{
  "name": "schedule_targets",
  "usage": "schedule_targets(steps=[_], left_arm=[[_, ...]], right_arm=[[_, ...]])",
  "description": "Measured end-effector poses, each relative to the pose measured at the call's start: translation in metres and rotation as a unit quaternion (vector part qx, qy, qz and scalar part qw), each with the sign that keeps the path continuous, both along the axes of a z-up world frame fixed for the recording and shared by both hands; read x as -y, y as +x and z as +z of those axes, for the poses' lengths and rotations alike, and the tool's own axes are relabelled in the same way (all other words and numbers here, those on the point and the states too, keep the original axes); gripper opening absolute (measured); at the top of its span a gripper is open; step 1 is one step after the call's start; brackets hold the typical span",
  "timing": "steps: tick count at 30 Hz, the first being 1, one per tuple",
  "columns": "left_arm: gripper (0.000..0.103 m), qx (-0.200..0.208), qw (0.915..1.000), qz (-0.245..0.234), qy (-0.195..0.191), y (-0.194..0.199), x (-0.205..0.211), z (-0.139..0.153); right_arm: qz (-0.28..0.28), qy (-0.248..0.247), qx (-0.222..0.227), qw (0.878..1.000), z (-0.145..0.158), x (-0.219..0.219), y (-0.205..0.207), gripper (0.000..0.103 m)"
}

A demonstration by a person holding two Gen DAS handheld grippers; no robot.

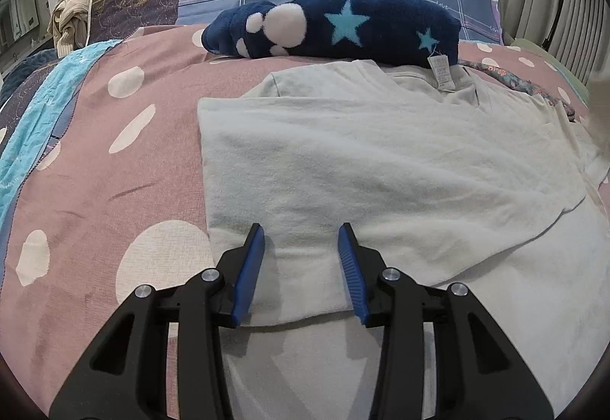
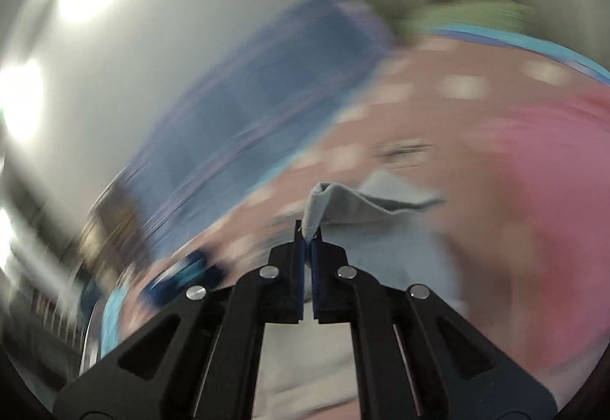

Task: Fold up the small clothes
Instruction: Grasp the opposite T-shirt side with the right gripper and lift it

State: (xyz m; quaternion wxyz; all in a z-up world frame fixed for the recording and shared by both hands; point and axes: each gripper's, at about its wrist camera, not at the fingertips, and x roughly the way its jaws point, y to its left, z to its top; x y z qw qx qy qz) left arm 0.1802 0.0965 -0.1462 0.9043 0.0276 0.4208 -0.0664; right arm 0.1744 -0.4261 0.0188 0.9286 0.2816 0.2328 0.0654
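While the right gripper (image 2: 308,235) pinches the white shirt's (image 1: 381,168) edge mid-fold, the left gripper (image 1: 303,240) waits released; next, lay it flat.

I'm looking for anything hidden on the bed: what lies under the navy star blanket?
The rolled navy star blanket rests on the pink dotted bedspread, its near edge overlapping the white shirt's collar end. Anything else beneath the roll is covered and cannot be seen.

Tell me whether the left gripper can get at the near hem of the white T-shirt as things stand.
Probably yes. The left gripper is open right over the near hem of the white T-shirt, with nothing between its fingers and the cloth. The navy star blanket lies at the far end, out of the way.
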Motion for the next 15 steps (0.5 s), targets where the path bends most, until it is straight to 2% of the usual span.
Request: schedule_targets(steps=[1,2,3,5,8,10,15], left_arm=[[0.043,0.0,1.0,0.0,0.001,0.0,0.0,0.0],[0.043,0.0,1.0,0.0,0.001,0.0,0.001,0.0],[0.043,0.001,1.0,0.0,0.0,0.0,0.0,0.0],[0.043,0.0,1.0,0.0,-0.004,0.0,-0.001,0.0],[0.043,-0.001,0.9999,0.0,-0.014,0.0,-0.003,0.001],[0.043,-0.002,0.9998,-0.001,-0.022,0.001,-0.005,0.001],[0.047,-0.005,0.999,-0.004,-0.043,0.002,-0.008,0.003]], right_arm=[[0.063,-0.006,0.015,0.998,0.0,-0.049,0.004,0.003],[0.101,-0.009,0.02,0.995,-0.003,-0.079,0.005,0.003],[0.155,-0.015,0.017,0.988,-0.014,-0.125,0.008,0.003],[0.221,-0.033,-0.007,0.975,-0.039,-0.187,0.011,0.003],[0.276,-0.075,-0.059,0.956,-0.087,-0.25,0.009,0.003],[0.283,-0.091,-0.091,0.95,-0.114,-0.267,0.009,0.003],[0.28,-0.074,-0.124,0.949,-0.138,-0.26,0.009,0.003]])
